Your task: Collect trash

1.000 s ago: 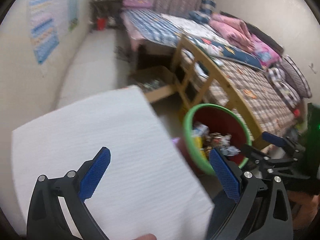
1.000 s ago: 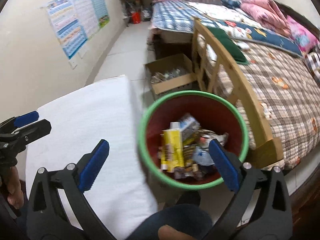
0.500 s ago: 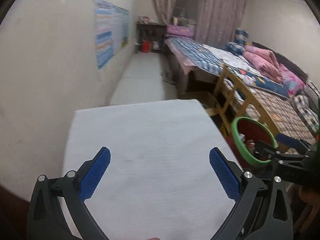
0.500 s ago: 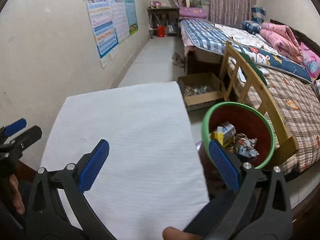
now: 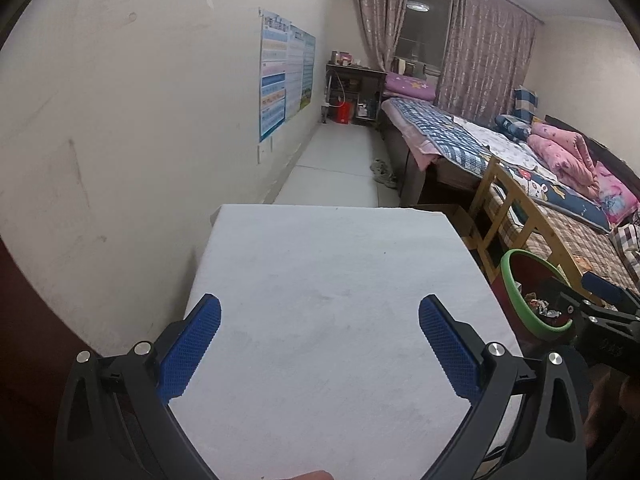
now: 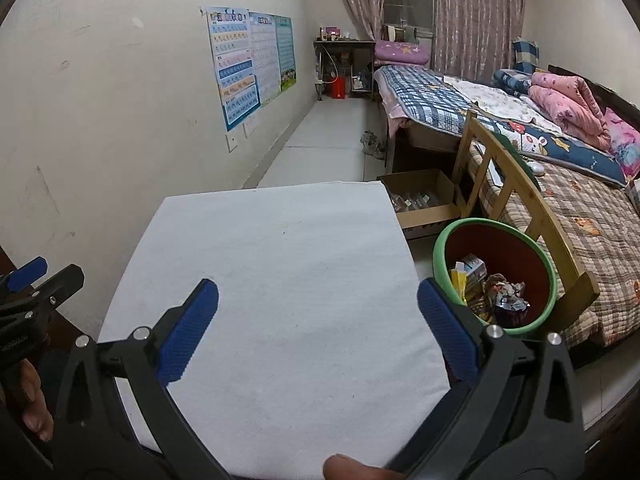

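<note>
both grippers hover over white bench (image 6: 280, 280), side by side. left gripper (image 5: 320, 344) fingers wide, nothing between them. right gripper (image 6: 318, 330) fingers wide too, nothing held. no trash seen on bench top. trash (image 6: 492, 292) sits in bin (image 6: 444, 240), on floor just off bench right edge, by bed (image 6: 580, 216). bin lies to right of both; right gripper nearer. task looks near done, or next trash must be looked for elsewhere.
</note>
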A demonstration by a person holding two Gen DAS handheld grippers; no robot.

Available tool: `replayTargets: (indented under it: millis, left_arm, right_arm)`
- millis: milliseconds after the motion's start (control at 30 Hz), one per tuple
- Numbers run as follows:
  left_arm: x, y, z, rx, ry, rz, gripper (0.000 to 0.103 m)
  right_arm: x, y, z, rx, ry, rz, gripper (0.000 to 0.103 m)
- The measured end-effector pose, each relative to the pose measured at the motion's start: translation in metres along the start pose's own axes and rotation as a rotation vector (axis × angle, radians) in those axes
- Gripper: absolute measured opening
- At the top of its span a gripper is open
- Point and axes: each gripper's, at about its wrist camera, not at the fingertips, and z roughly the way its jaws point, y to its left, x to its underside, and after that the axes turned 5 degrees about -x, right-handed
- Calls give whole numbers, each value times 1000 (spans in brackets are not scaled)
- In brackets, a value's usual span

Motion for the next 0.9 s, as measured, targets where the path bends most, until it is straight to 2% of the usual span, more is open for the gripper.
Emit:
replayTargets:
  millis: [233, 667, 900]
  left_arm:
    - [6, -10, -10, -12, -25, 57, 95]
    - [8, -22, -26, 10, -48, 66, 95]
    - [9, -24, -28, 4, -46, 58, 95]
  right_arm:
    - [6, 2, -14, -24, -49, -8, 98]
    - [10, 0, -30, -19, -103, -11, 98]
    - [12, 3, -32, -27, -99, -27, 98]
